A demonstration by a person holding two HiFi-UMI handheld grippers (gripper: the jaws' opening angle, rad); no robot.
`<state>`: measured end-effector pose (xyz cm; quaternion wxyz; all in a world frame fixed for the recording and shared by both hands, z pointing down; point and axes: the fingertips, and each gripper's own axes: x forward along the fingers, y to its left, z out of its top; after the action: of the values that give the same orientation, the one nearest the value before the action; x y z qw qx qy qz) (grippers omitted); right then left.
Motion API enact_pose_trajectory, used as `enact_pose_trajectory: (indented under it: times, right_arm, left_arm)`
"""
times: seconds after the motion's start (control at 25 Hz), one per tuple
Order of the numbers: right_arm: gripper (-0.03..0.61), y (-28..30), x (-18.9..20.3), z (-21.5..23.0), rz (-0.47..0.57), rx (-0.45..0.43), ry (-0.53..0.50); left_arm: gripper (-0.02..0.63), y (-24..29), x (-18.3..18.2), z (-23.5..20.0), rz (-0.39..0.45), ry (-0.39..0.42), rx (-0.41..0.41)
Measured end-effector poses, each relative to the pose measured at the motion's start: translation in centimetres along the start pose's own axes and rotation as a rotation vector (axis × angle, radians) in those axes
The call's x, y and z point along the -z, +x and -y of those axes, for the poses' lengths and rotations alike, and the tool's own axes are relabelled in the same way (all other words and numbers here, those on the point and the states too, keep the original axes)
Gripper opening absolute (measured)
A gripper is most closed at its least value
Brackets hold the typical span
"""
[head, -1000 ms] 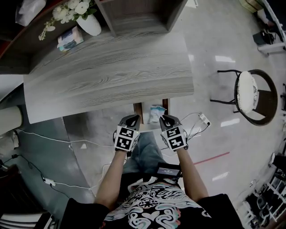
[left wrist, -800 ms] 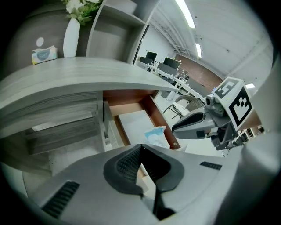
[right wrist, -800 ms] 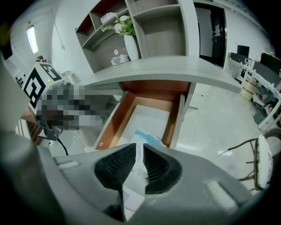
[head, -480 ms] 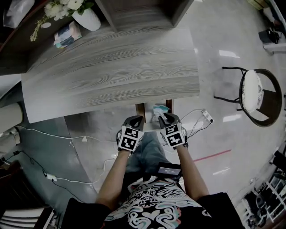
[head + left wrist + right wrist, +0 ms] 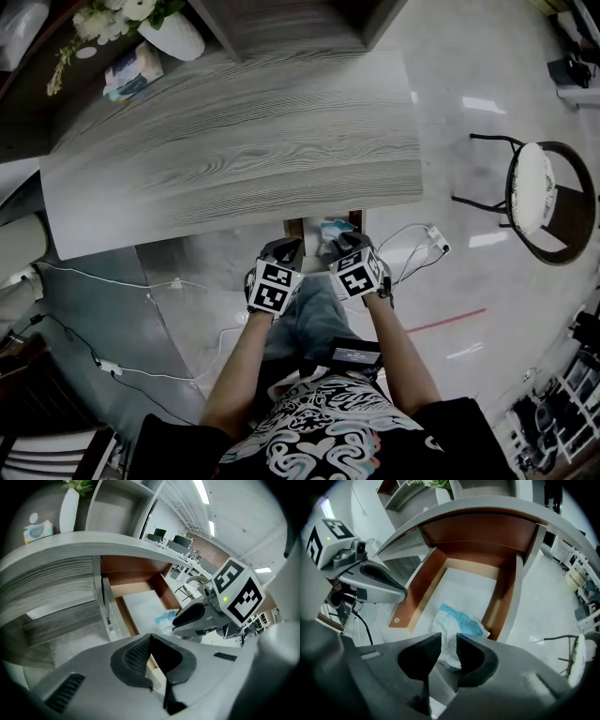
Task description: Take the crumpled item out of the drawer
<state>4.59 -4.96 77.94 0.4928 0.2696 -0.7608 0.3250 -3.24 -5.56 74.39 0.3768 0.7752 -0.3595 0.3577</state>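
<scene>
The crumpled item (image 5: 461, 620), a white and blue wrapper, lies at the near right of the open wooden drawer (image 5: 419, 588) under the table's front edge. My right gripper (image 5: 449, 641) is over the drawer's front, its jaws close together with the wrapper's near end filling the narrow gap between them. In the head view the right gripper (image 5: 339, 246) points at the item (image 5: 332, 228). My left gripper (image 5: 284, 249) hovers by the drawer's (image 5: 293, 227) left front corner. Its fingertips touch in the left gripper view, where the left gripper (image 5: 150, 639) holds nothing and the wrapper (image 5: 164, 619) shows beyond.
A grey wood-grain tabletop (image 5: 234, 141) overhangs the drawer. At its back stand a white vase with flowers (image 5: 173, 33), a tissue pack (image 5: 131, 70) and a shelf unit (image 5: 291, 19). A round stool (image 5: 534, 197) stands to the right. Cables and a power strip (image 5: 433, 246) lie on the floor.
Both grippers have moved forward to the drawer's front. The right gripper has turned left onto the wrapper. The wrapper still lies in the drawer.
</scene>
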Motion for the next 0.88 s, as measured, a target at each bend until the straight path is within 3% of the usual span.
enact_pose_trajectory:
  times: [0.2, 0.36, 0.88]
  right_arm:
    - [0.083, 0.5, 0.0, 0.1, -0.015, 0.015, -0.019]
    - [0.008, 0.6, 0.0, -0.8, -0.028, -0.043, -0.047]
    - [0.006, -0.6, -0.3, -0.5, 0.005, -0.054, -0.017]
  left_arm:
    - [0.000, 0.0, -0.2, -0.2, -0.004, -0.012, 0.002]
    - [0.000, -0.1, -0.1, -0.3, -0.004, -0.014, 0.005]
    - [0.000, -0.4, 0.3, -0.7, -0.013, -0.032, 0.002]
